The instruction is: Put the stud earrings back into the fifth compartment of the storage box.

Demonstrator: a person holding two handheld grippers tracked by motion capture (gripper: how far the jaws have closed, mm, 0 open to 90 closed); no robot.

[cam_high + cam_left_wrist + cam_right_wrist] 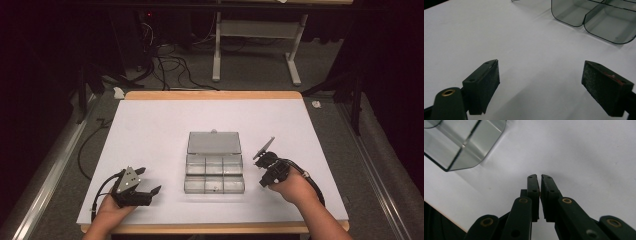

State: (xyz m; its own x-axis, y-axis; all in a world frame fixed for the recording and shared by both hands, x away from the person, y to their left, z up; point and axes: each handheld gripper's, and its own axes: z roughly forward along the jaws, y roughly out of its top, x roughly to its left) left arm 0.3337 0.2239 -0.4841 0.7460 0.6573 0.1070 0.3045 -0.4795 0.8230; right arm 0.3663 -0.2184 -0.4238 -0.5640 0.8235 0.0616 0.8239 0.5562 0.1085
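White surface (150,130) takes up most of the high view, wooden edge at top and bottom, dark floor and cables behind it in the upper part of the frame.

Clear compartment box (214,171) sits at frame centre, lid (214,142) flipped open and lying flat toward the top of the frame. Two rows of three cells; can't make out anything in them. With the lid back, the long axis runs top to bottom; the tray alone is wider left to right.

Left tool (146,181): lower left of the high view, resting on the surface, jaws spread wide, nothing between them. Its own view shows the pads (486,85) far apart and the box's rounded corner (599,22) in the upper right, well apart from them.

Right tool (263,167): right of centre, jaws closed to a hairline gap, holding nothing (540,192). Box corner (461,142) in the upper left of its view.

Key relation: the box lies between the two tools, left of the right tool and right of the left one. The right tool is just beside the tray's right wall, clearly nearer; my read is it goes first, but it needs to open up.
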